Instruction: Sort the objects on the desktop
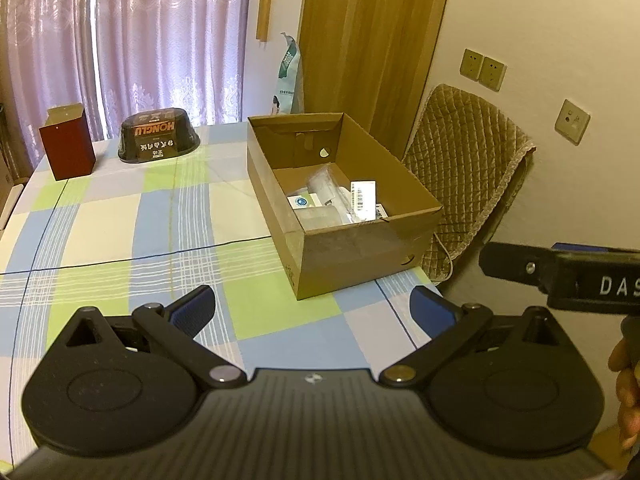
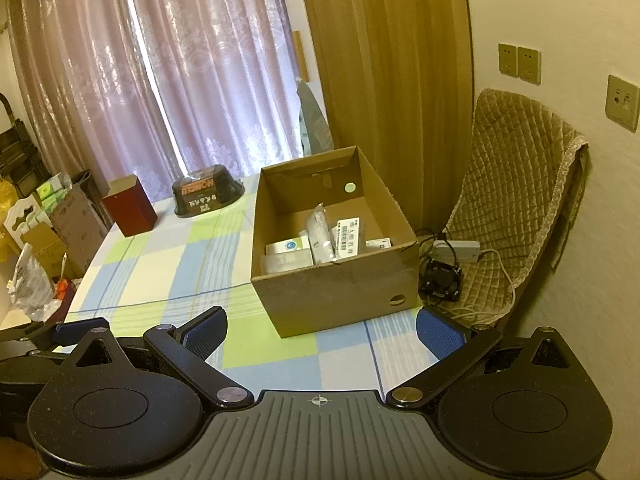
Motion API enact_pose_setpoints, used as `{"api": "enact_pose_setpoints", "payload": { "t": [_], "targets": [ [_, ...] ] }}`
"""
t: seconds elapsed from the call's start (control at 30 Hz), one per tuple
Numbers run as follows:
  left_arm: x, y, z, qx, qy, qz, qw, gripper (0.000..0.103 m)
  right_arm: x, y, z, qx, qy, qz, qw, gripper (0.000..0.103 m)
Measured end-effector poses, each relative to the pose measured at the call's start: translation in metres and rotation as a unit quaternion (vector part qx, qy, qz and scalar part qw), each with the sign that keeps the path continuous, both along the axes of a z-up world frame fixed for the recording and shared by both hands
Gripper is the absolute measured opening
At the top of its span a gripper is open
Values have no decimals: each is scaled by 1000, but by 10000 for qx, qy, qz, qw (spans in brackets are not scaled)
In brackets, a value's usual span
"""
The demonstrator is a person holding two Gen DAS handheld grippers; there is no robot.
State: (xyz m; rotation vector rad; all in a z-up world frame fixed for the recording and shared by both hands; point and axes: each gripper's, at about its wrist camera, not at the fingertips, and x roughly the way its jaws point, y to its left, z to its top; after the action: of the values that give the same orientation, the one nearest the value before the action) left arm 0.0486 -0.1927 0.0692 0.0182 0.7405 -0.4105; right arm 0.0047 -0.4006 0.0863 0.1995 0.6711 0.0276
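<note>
Both the left claw [image 1: 312,312] and right claw [image 2: 320,336] hang wide and empty over the checked-cloth desk [image 1: 120,220], small packets already in the open brown cardboard box [image 1: 340,200], so the next move likely calls for reaching far to the dark red box [image 1: 67,148] or upturned black bowl [image 1: 158,134]
</note>
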Motion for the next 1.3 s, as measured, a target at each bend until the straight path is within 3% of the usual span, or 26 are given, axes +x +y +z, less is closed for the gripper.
{"api": "enact_pose_setpoints", "payload": {
  "t": [1.3],
  "targets": [
    [-1,5,-6,65,-68,39,9999,102,-9,0,-5,-208,56,30,9998,103]
  ]
}}
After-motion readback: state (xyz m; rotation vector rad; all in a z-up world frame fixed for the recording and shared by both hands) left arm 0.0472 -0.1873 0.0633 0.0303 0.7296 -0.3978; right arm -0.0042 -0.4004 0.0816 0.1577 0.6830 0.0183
